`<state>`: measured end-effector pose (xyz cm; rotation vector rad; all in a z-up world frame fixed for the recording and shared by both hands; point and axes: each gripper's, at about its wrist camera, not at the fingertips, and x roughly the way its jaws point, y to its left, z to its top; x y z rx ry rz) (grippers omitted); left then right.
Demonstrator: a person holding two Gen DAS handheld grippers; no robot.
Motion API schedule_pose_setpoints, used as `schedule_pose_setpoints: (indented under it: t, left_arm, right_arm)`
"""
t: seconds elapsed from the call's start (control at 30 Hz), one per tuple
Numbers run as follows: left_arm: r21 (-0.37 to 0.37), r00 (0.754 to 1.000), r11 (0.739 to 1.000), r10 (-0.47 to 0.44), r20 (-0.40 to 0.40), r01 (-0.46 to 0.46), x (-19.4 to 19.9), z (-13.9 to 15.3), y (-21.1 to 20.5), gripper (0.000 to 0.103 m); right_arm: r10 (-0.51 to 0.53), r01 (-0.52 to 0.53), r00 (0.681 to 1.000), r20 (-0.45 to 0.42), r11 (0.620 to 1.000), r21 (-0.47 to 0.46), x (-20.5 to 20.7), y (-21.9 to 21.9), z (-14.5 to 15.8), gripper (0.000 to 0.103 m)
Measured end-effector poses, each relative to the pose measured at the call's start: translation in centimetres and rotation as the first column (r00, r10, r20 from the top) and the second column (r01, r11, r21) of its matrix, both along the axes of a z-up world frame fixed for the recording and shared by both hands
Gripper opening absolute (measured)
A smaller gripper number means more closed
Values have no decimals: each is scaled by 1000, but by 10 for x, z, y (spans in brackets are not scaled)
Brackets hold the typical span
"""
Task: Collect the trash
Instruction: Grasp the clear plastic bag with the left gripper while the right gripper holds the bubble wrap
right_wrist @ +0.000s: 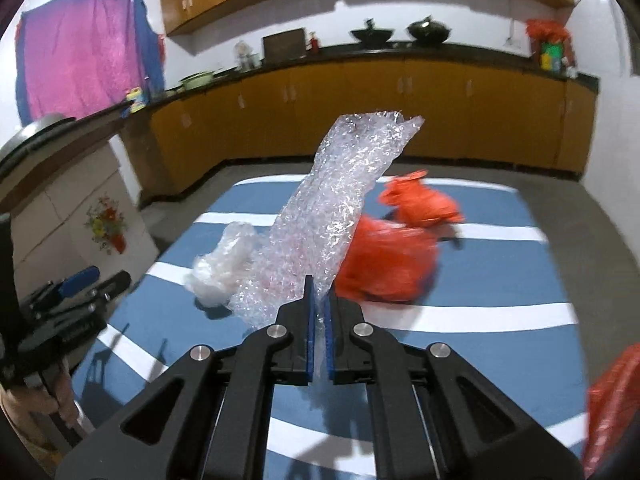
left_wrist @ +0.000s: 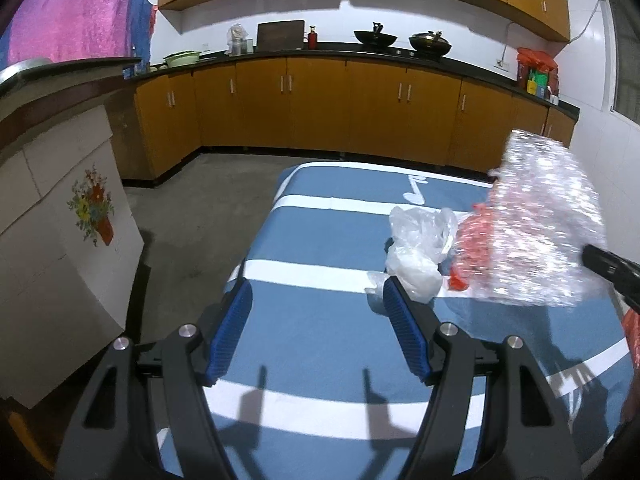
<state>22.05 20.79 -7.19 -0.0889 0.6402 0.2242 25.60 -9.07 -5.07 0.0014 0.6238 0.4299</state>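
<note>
Bubble wrap lifted over striped worktop

Blue, white-striped worktop [right_wrist: 500, 280] filling lower frame; orange bag [right_wrist: 392, 264] crumpled at centre right, touching it. Bubble wrap [right_wrist: 332, 208] rising from centre toward upper middle, pinched at its lower edge by right gripper [right_wrist: 319, 308], fingers pressed together. Clear plastic bag [left_wrist: 416, 248] lying centre right. Left gripper [left_wrist: 318, 304] hovering, fingers spread, holding nothing.

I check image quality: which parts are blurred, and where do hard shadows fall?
Left wrist view: the bubble wrap is smeared; sharp tong shadows on the blue striped cloth. Right wrist view: the orange bag is blurred; wrap in the right tongs is sharper.
</note>
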Motion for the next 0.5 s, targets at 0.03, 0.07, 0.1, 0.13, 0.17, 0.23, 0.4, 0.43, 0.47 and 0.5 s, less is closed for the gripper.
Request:
schedule_pose_setpoints:
  t: [0.03, 0.07, 0.1, 0.13, 0.17, 0.23, 0.4, 0.43, 0.47, 0.5]
  left_arm:
    - [-1, 1000, 1000, -6, -1, 6, 2, 0, -2, 67]
    - [-3, 1000, 1000, -18, -4, 18, 7, 0, -5, 67]
    - [-4, 1000, 1000, -27, -5, 27, 10, 0, -8, 67]
    - [-2, 999, 999, -39, -7, 39, 16, 1, -12, 67]
    - [0, 999, 999, -48, -10, 48, 19, 0, -16, 67]
    - [3, 997, 997, -74, -21, 74, 31, -1, -25, 67]
    - [18, 992, 993, -114, -55, 115, 57, -9, -41, 67]
    - [19, 991, 993, -118, -67, 119, 63, -12, -44, 67]
    - [15, 990, 992, -120, -78, 122, 68, -14, -45, 67]
    - [7, 988, 992, -124, -89, 125, 73, -17, -46, 67]
  right_arm:
    - [-27, 27, 1000, 16, 1000, -16, -4, -11, 2, 5]
    - [-45, 45, 999, 25, 999, -24, -6, -19, 3, 5]
    - [-60, 61, 998, 33, 998, -30, -7, -25, 4, 5]
    - [-84, 86, 996, 43, 996, -39, -9, -35, 5, 5]
    - [-107, 110, 993, 54, 993, -45, -10, -44, 6, 5]
    - [-142, 145, 988, 66, 988, -47, -11, -58, 7, 5]
    - [-211, 214, 975, 69, 976, -39, -13, -87, 8, 5]
    - [-218, 221, 974, 67, 974, -40, -13, -91, 7, 5]
    - [-222, 224, 973, 64, 974, -41, -12, -96, 5, 5]
    - [-225, 228, 972, 62, 973, -43, -12, -98, 4, 5]
